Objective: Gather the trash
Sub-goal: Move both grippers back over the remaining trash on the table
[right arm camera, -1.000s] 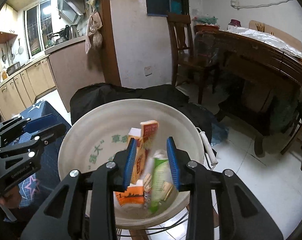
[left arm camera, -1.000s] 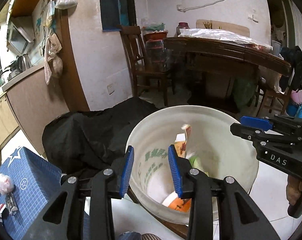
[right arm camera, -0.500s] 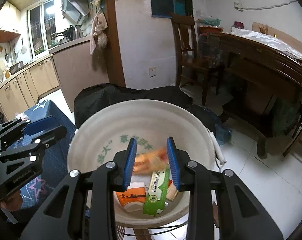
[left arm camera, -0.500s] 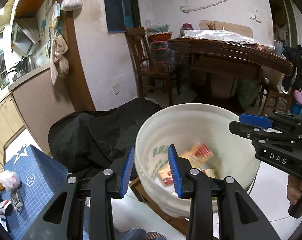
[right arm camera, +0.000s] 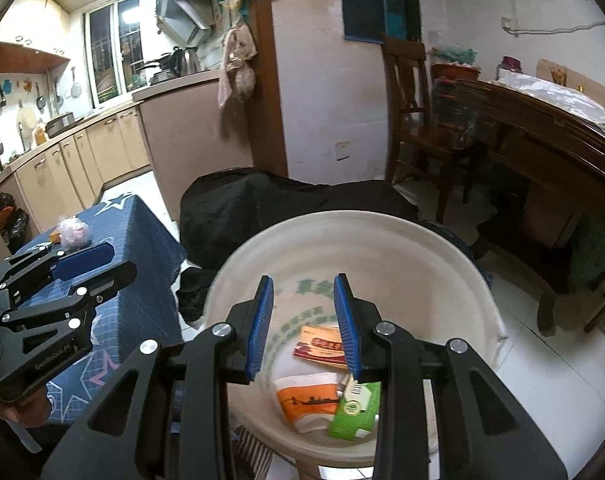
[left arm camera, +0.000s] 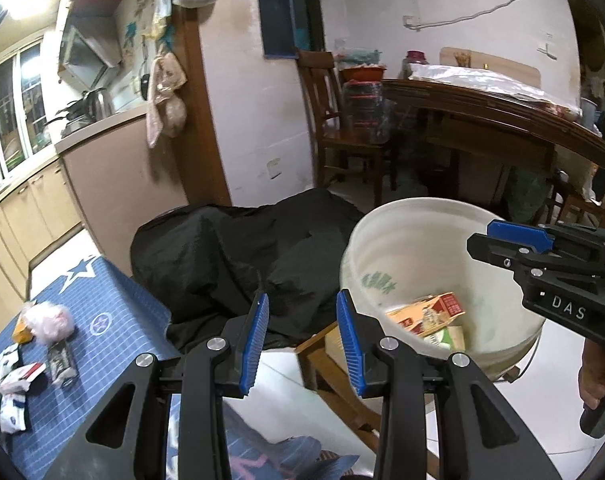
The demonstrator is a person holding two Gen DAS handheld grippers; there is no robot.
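Now that the red-and-orange carton (right arm camera: 322,344) has dropped flat onto the bucket (right arm camera: 422,248) floor beside the cup (right arm camera: 306,400), both the right gripper (right arm camera: 304,324) and left gripper (left arm camera: 302,340) gape partway, empty; remaining wrappers (left arm camera: 18,376) lie at the blue table's (left arm camera: 114,344) left edge, seemingly next.

Both wrist cams look downward, close over the shared white bucket (left arm camera: 442,240) (right arm camera: 382,248).
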